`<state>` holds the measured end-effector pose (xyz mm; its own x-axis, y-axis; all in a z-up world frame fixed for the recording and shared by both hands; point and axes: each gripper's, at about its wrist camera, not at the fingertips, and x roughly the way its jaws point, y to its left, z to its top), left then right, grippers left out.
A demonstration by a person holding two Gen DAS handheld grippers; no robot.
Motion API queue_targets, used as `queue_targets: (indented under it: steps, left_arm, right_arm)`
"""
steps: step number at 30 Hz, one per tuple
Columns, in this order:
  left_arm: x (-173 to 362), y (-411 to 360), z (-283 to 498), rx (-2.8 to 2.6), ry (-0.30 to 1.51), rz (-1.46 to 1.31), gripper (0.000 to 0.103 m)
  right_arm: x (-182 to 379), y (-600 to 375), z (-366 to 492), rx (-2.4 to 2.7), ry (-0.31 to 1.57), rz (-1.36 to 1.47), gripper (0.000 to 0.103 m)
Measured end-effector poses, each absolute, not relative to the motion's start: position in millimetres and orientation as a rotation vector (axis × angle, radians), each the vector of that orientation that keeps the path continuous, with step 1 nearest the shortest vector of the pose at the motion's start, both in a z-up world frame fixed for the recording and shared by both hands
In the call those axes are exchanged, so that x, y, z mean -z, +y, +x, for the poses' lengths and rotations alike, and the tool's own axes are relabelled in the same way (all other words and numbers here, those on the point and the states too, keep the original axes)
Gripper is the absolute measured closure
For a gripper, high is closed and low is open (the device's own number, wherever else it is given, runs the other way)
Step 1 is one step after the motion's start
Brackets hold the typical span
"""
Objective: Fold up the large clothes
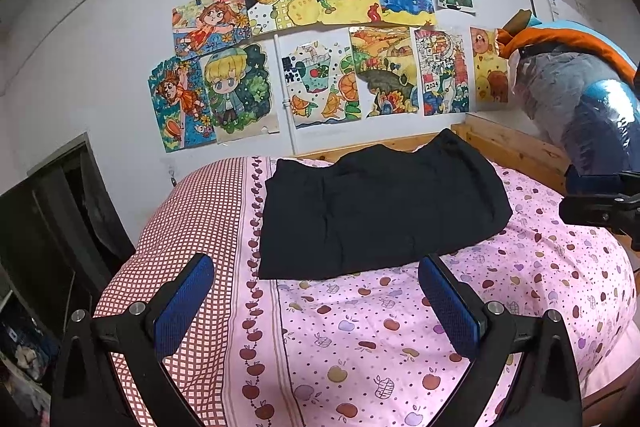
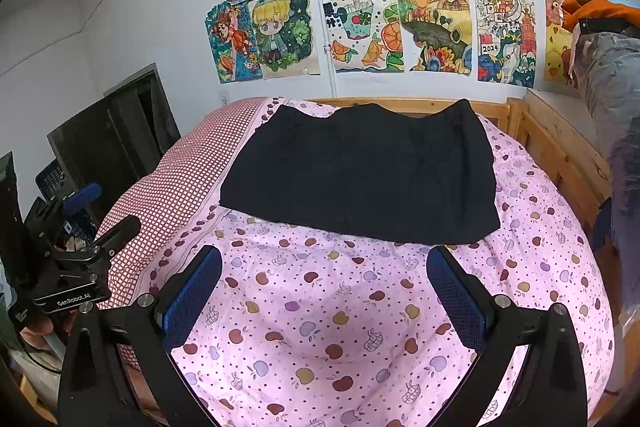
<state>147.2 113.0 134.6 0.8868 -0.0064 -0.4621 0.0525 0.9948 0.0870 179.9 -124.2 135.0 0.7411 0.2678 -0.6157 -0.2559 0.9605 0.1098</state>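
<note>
A black garment [image 1: 380, 211] lies folded into a rough rectangle on the bed's pink fruit-print quilt [image 1: 360, 339], toward the far side near the wooden bed frame [image 1: 508, 143], with its far edge bunched up slightly against the rail. The left claw [image 1: 316, 307] hangs above the near part of the quilt with its blue-padded fingers [image 1: 184, 303] spread wide and nothing between them, clear of the cloth. The right claw [image 2: 324, 303] hovers likewise, fingers wide apart and empty, the garment [image 2: 364, 175] lying just beyond its tips. In the right wrist view the left claw's body shows at the left edge, over the red-checked strip of bedding [image 2: 168, 195]. Behind the bed, colourful drawings [image 1: 320, 39] cover the white wall. At the right stands what may be a pile of bagged bedding [image 1: 580, 95], though the fisheye edge blurs it.
</note>
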Motion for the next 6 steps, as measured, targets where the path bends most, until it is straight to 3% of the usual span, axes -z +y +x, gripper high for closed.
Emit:
queue_targets:
  steps: [6]
  left_arm:
    - [-132.0, 114.9, 148.0, 0.036, 0.477, 0.107, 0.0]
  right_arm:
    - [-133.1, -128.7, 181.3, -0.287, 0.689, 0.028, 0.002]
